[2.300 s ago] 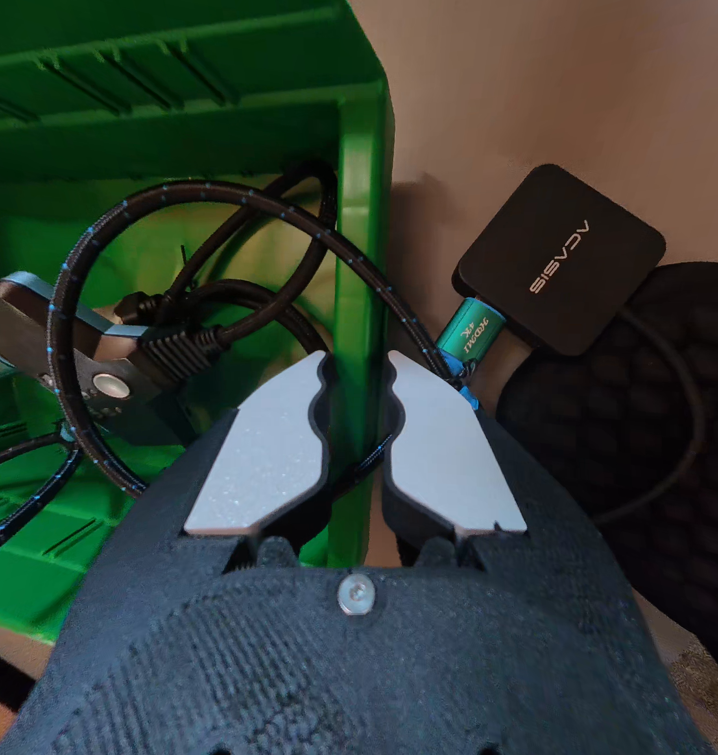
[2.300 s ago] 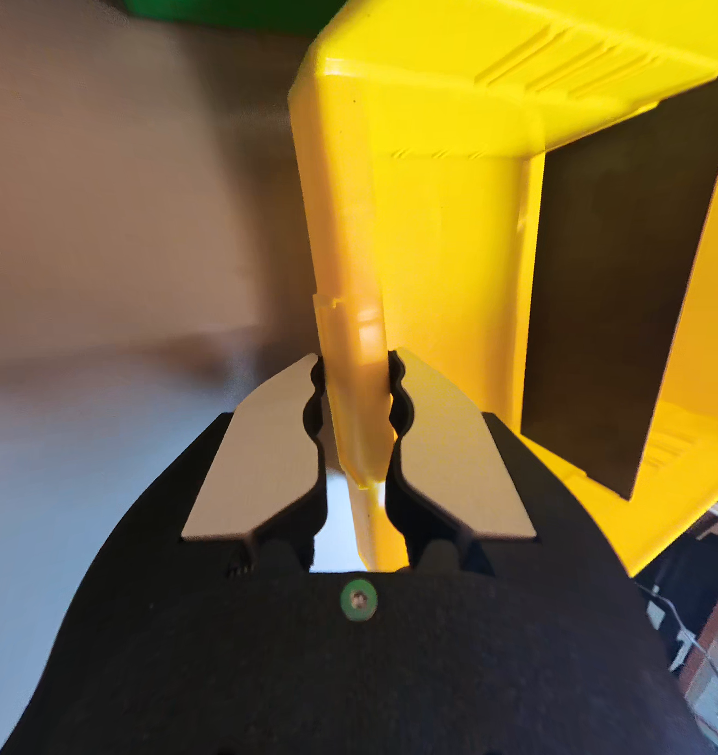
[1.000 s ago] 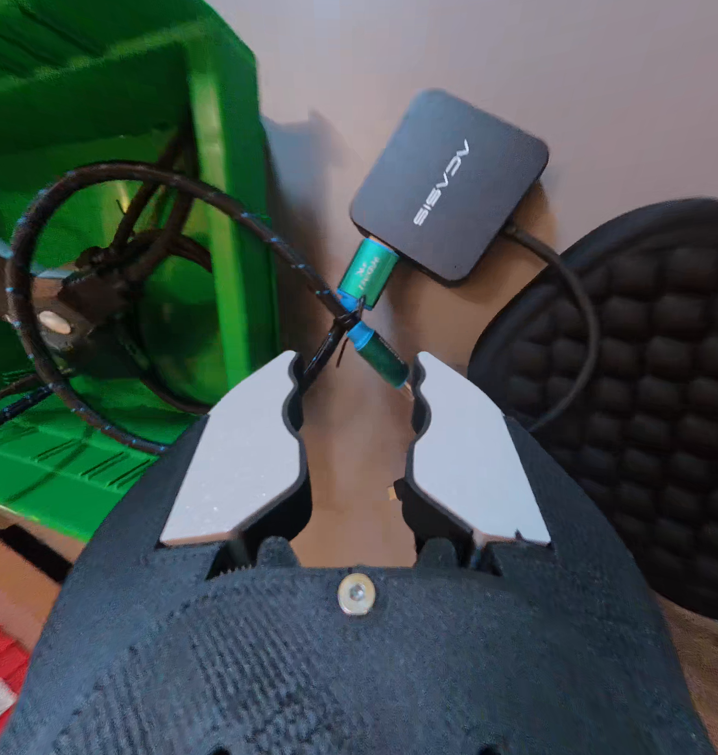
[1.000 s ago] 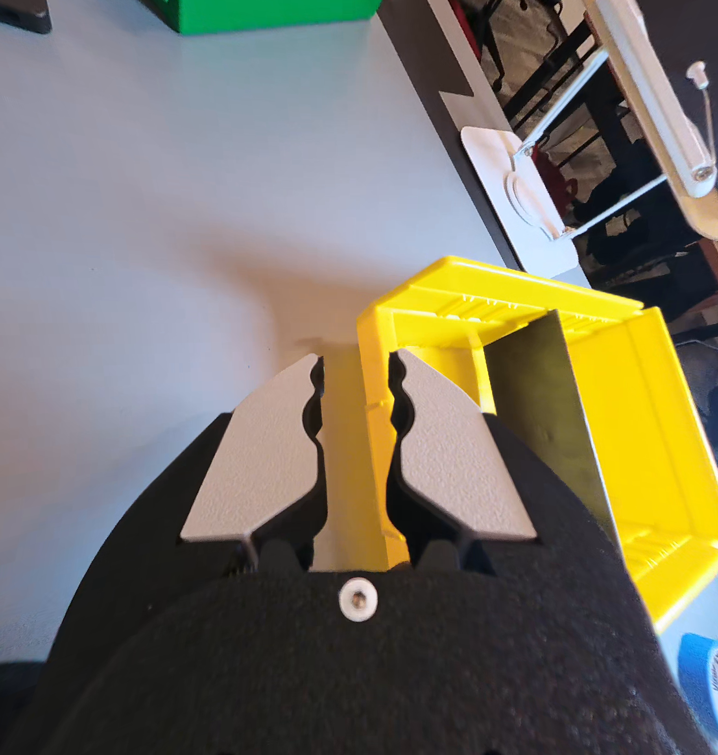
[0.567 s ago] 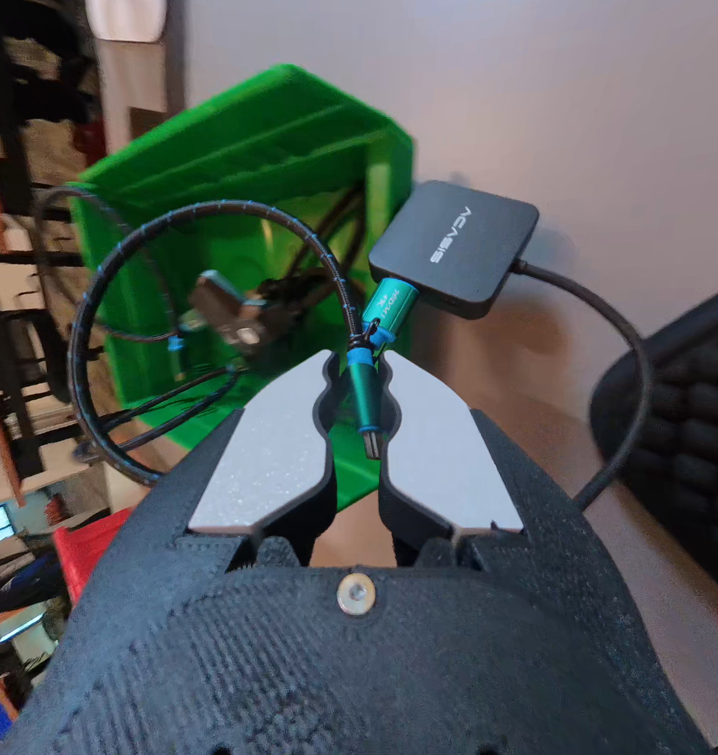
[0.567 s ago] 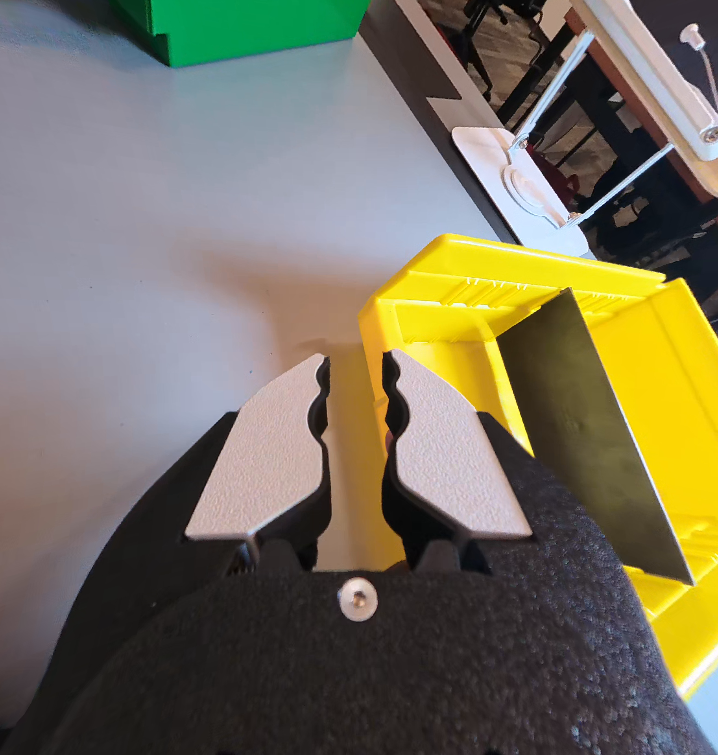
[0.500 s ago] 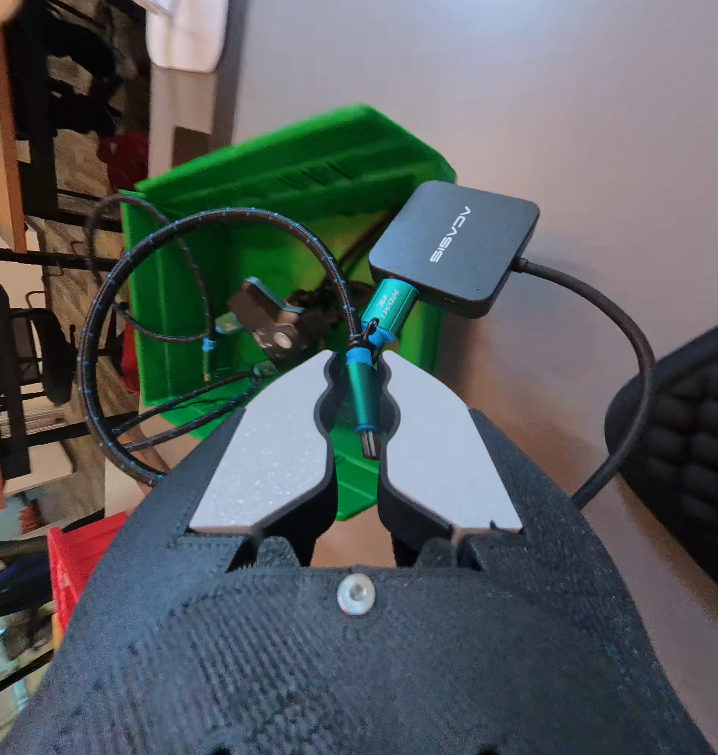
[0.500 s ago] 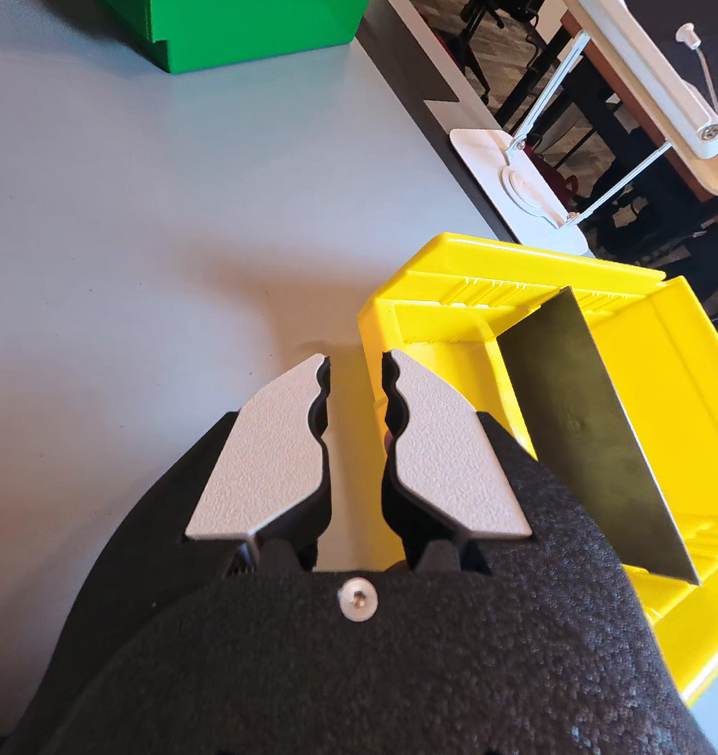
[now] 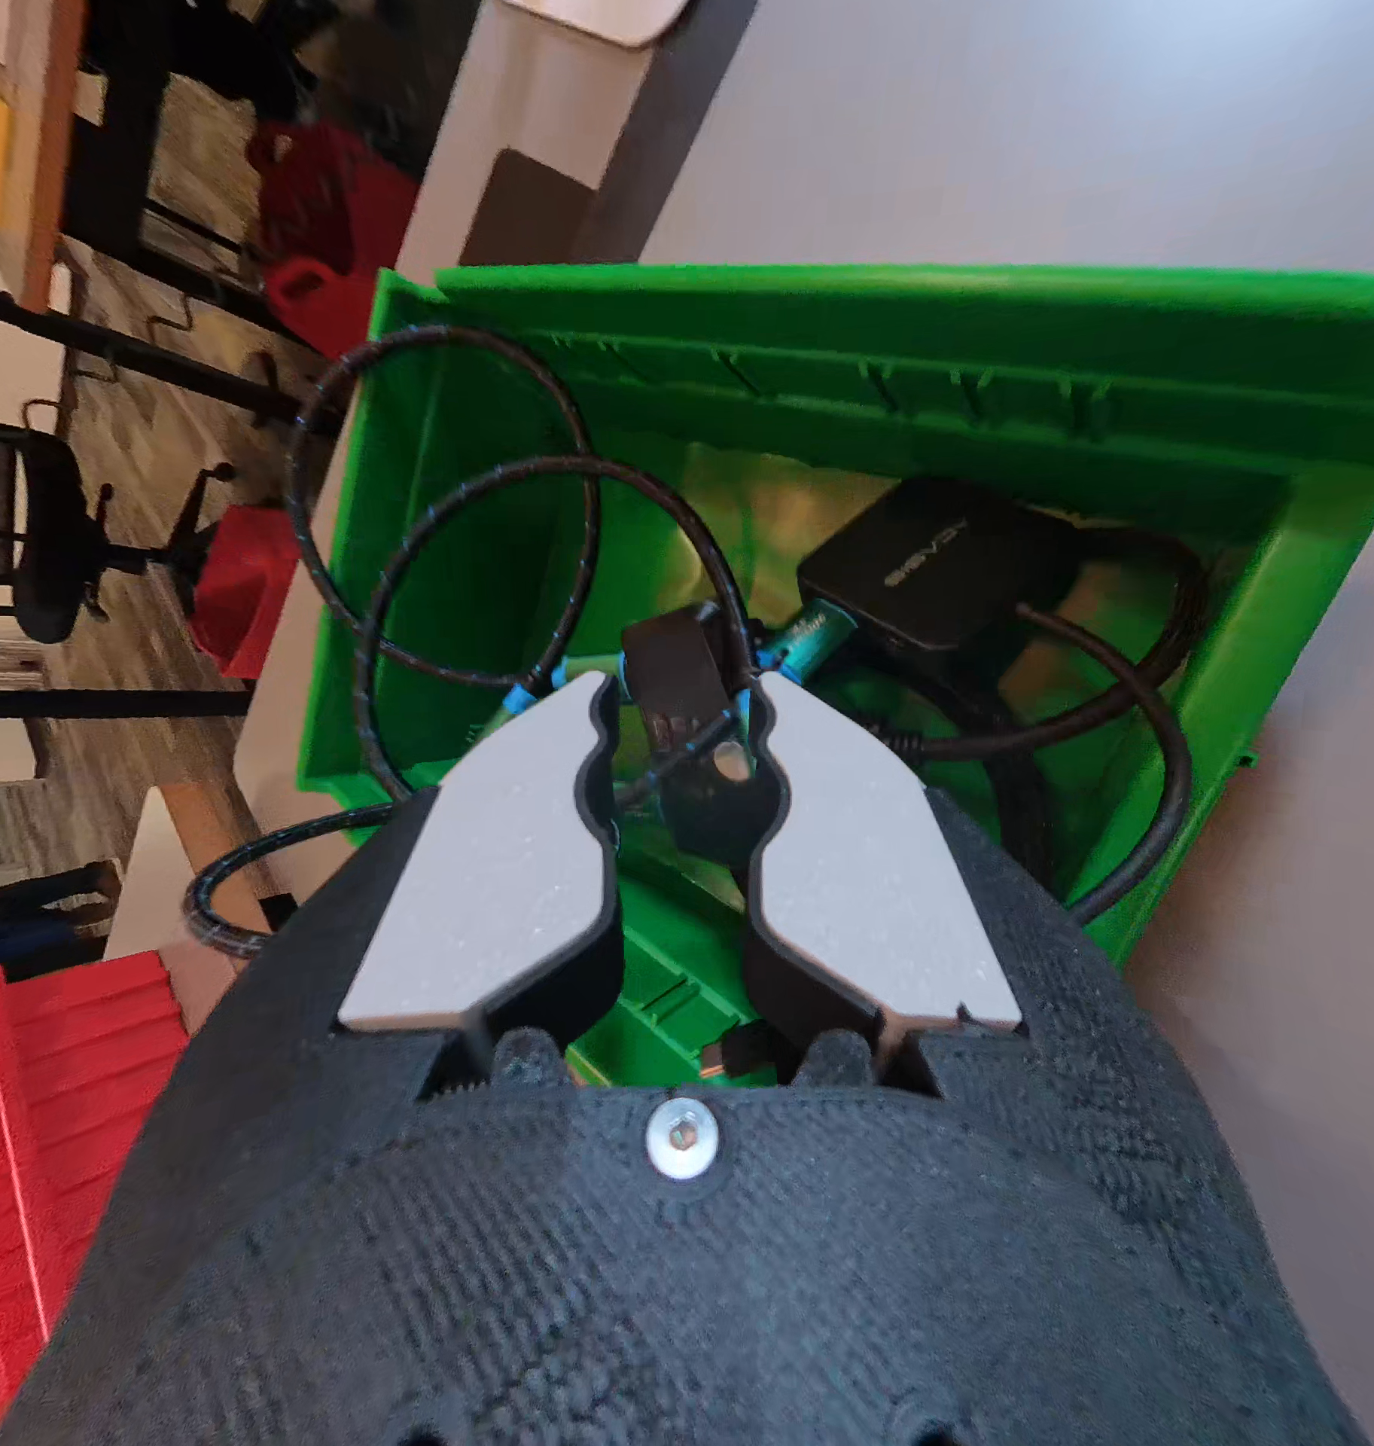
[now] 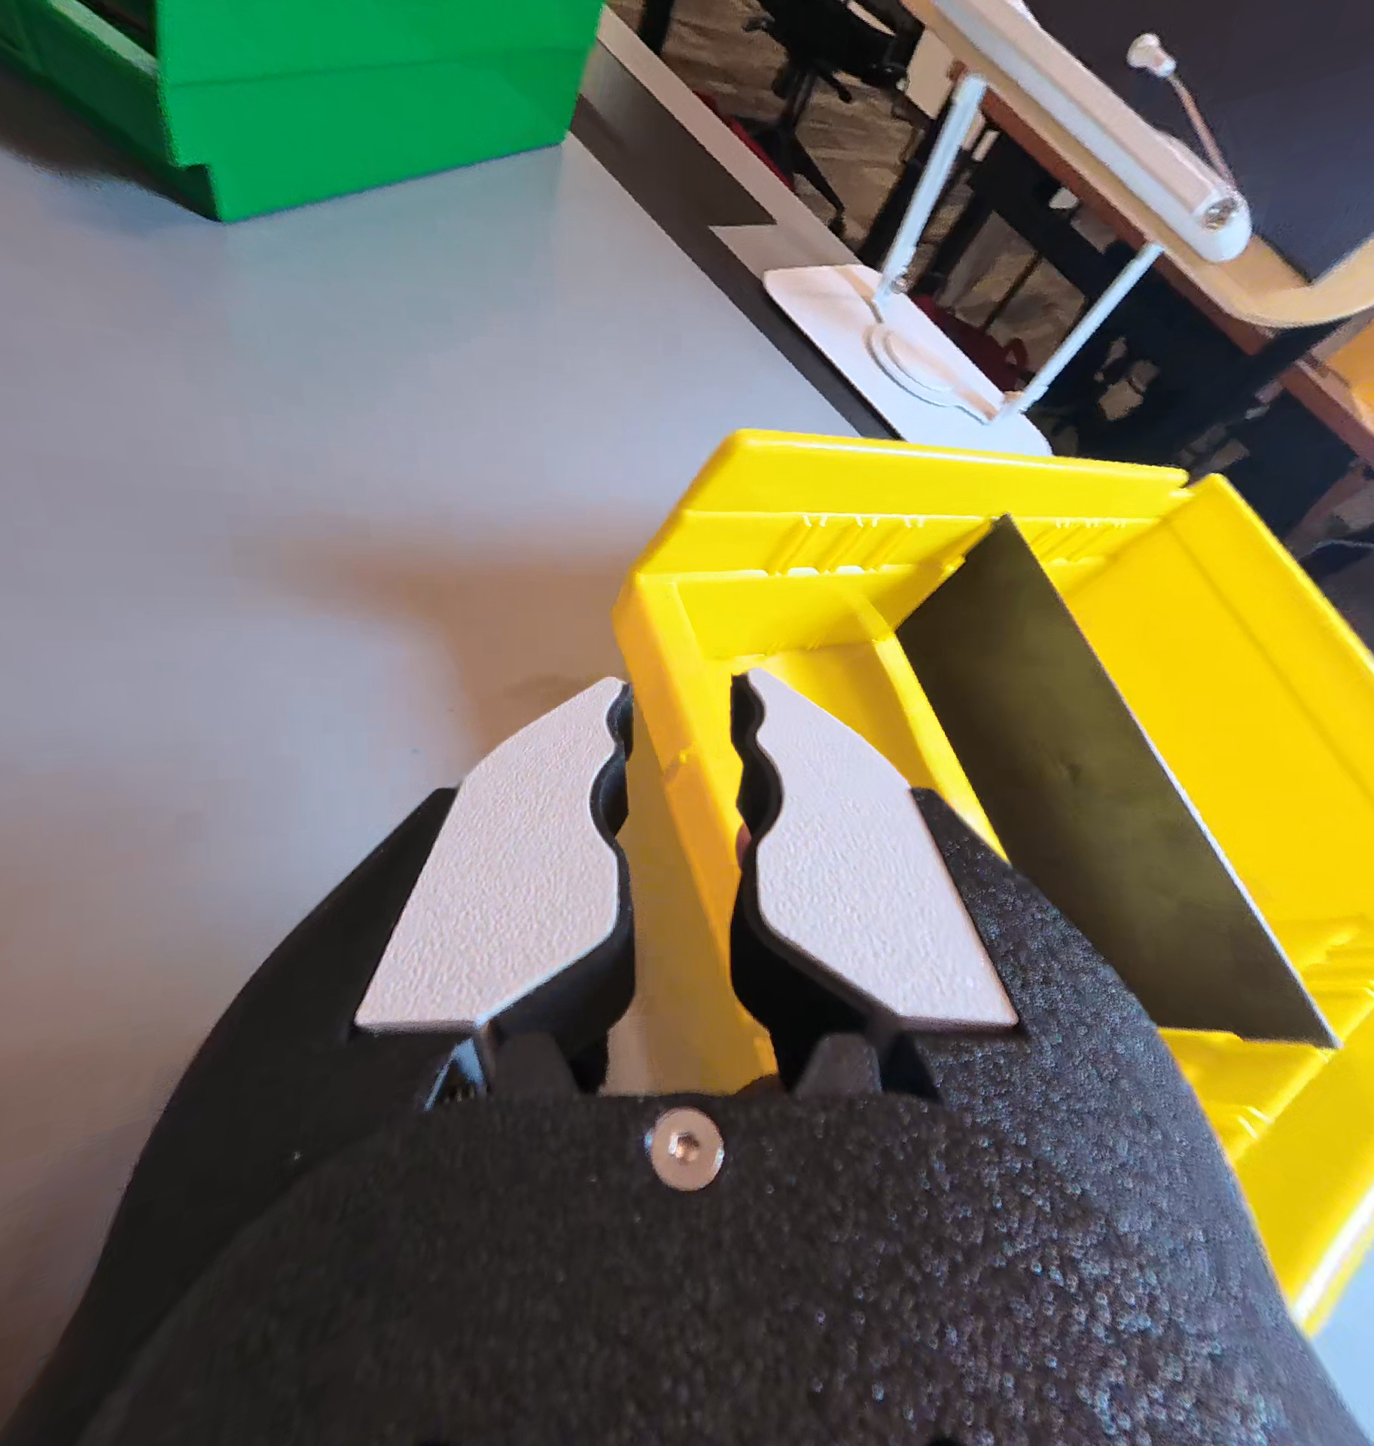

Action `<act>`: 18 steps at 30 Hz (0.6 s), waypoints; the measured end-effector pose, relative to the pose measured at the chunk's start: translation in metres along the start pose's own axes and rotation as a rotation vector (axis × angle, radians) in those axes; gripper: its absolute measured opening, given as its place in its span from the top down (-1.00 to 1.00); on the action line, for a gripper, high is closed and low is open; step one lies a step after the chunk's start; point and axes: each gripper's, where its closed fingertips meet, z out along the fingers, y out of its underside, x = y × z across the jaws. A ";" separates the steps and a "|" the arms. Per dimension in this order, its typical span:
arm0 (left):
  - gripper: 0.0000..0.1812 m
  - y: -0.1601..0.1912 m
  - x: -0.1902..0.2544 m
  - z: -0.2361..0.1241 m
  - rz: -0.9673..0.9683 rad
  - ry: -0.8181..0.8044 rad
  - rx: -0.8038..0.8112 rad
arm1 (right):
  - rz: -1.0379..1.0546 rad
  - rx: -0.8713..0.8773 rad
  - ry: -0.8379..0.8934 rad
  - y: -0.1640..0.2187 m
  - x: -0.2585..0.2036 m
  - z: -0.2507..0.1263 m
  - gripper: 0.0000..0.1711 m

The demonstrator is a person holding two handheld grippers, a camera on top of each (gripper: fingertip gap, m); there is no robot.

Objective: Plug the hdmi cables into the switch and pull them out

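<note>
Since the earlier frame, the black switch (image 9: 930,563) and its teal HDMI plug (image 9: 812,630) have been carried from the bench into the green bin (image 9: 981,368), among looped braided cables (image 9: 449,501). The left gripper (image 9: 679,692) is held narrowly parted above them, gripping nothing. The right gripper (image 10: 679,692) is closed on the yellow bin (image 10: 746,501) wall.

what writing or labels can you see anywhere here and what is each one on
Two things bear writing; I leave the words unquoted.
Black switch box in the green bin: one pale printed word on its top.
Teal plug at the box's edge: small pale lettering, blurred.
Yellow bin: no writing shows.
</note>
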 end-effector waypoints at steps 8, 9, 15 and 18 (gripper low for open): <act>0.58 -0.021 0.016 -0.037 0.069 -0.028 0.074 | -0.143 -0.265 0.066 0.037 0.007 0.011 0.60; 0.57 -0.020 0.021 -0.038 0.084 -0.018 0.071 | -0.181 -0.294 0.107 0.040 0.013 0.012 0.67; 0.56 -0.003 0.048 -0.025 0.100 0.102 0.016 | -0.193 -0.323 0.112 0.043 0.023 0.018 0.72; 0.56 0.005 0.059 -0.017 0.126 0.142 -0.015 | -0.208 -0.351 0.152 0.050 0.039 0.021 0.74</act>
